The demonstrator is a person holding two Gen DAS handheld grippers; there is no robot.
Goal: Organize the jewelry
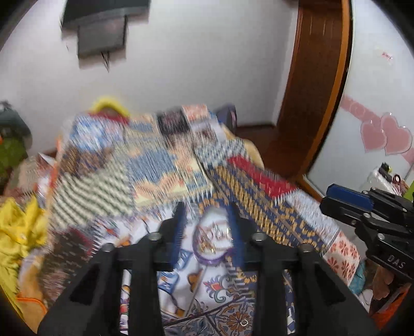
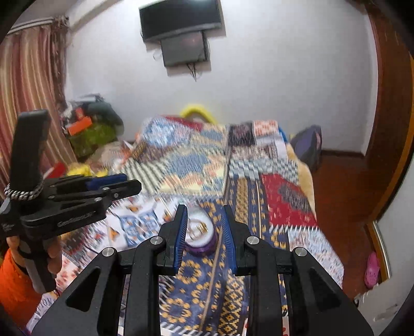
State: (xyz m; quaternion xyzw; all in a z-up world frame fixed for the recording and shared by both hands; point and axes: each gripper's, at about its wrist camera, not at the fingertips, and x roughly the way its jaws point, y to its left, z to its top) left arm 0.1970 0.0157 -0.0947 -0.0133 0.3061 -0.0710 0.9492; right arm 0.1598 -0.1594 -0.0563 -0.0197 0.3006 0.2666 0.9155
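One patchwork bedspread (image 1: 165,160) fills both views. On it, at six o'clock from the wall screen (image 2: 181,23), sits a purple-rimmed round dish (image 2: 204,246) of gold jewelry (image 1: 214,235). Left gripper (image 1: 207,227) hangs above it, jaws parted, nothing pinched. Right gripper (image 2: 204,227) likewise frames the dish, parted and empty, clear of it.

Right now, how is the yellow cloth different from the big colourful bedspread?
The yellow cloth is one plain colour, while the bedspread is a patchwork of many patterns. The yellow cloth lies crumpled in a heap, but the bedspread is spread out mostly flat. The yellow cloth is a small bundle at the left side, and the bedspread is far bigger. Both are fabric.
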